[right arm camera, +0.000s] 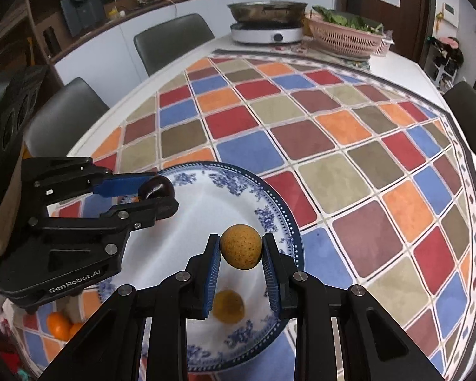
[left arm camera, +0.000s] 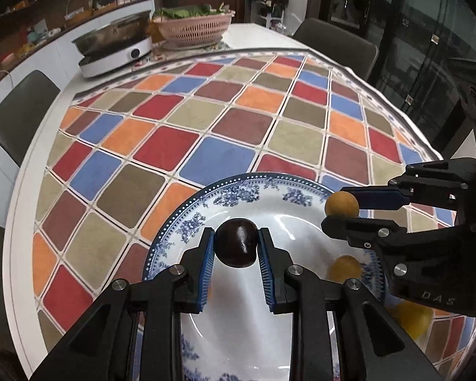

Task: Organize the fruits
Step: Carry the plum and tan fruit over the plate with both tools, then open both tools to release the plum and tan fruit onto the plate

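Left wrist view: left tongs (left arm camera: 236,247) were clamped on a dark plum (left arm camera: 237,246), held above the blue-and-white plate (left arm camera: 206,203), approx. over its centre. Plum nearly round; slightly longer axis ran up-down in frame, across the line between the pads. Glossy skin, so prob. slippery. Right tongs (left arm camera: 342,211) came in from the right edge, gripping a tan speckled fruit (left arm camera: 342,203) over the plate's far-right rim. One yellow-brown fruit (left arm camera: 345,268) already lay in the plate. Another yellow fruit (left arm camera: 411,319) sat low right, half hidden by the tongs' body; on the plate or off it, couldn't tell.

Right wrist view: right tongs (right arm camera: 241,250) were closed on the tan fruit (right arm camera: 241,250), over the plate's (right arm camera: 269,209) right side, directly above the fruit already lying there (right arm camera: 228,305). Tan fruit close to a ball, no clear long axis. Left tongs (right arm camera: 157,195) showed at left w/ the plum (right arm camera: 156,188) over the plate's left rim. Oranges (right arm camera: 58,325) on the checked cloth (right arm camera: 333,146) of the surface, bottom left, outside the plate.

Judgement: step = set both fruits down in the plate. Best done by lowering close to the plate's flat before releasing, since round fruit will roll. Shift the tan one sideways off the fruit beneath. Release one at a time.
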A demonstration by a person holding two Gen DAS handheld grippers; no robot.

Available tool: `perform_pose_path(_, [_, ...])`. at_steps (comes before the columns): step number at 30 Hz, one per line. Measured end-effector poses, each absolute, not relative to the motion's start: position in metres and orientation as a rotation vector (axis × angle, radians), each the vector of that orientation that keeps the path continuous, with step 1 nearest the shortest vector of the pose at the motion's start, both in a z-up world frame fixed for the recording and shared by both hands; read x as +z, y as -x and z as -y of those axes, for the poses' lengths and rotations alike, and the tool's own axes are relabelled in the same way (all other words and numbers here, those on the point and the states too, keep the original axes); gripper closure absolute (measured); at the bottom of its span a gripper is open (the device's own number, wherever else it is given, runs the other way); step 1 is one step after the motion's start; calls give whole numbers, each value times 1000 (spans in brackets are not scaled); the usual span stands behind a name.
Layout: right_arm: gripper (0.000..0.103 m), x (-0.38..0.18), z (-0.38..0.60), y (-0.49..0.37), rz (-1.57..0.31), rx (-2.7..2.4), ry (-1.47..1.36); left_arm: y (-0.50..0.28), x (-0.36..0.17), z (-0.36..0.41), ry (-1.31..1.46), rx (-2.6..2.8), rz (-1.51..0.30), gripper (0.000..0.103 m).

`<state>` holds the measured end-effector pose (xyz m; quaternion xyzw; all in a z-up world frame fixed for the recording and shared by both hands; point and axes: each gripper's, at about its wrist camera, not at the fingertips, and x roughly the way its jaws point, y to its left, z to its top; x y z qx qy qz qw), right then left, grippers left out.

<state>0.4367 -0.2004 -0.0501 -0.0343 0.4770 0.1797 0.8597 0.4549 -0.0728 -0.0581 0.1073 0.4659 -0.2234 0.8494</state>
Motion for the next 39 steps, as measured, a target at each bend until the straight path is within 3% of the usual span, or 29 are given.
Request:
perform_pose_path(9, [76, -66, 201, -449, -1016, 377, 58, -464, -66, 80, -254, -466, -985, 75])
perform_pose_path(12, [75, -66, 202, -450, -1013, 384, 49, -463, -64, 78, -246, -455, -979, 66])
perform_pose_path(14, [72, -65, 202, -450, -1006, 385, 43, -462, -60, 77, -254, -439, -971, 65])
perform_pose_path(15, [68, -64, 202, -449, -1002, 384, 41, -460, -58, 76, -264, -424, -967, 65])
perform_pose_path(29, [68, -15, 213, -397, -882, 330, 37, -388, 6, 61, -263, -376, -853, 65])
perform_pose_path(39, [46, 32, 221, -318, -755, 236, 36, -310, 44, 55, -237, -375, -750, 60])
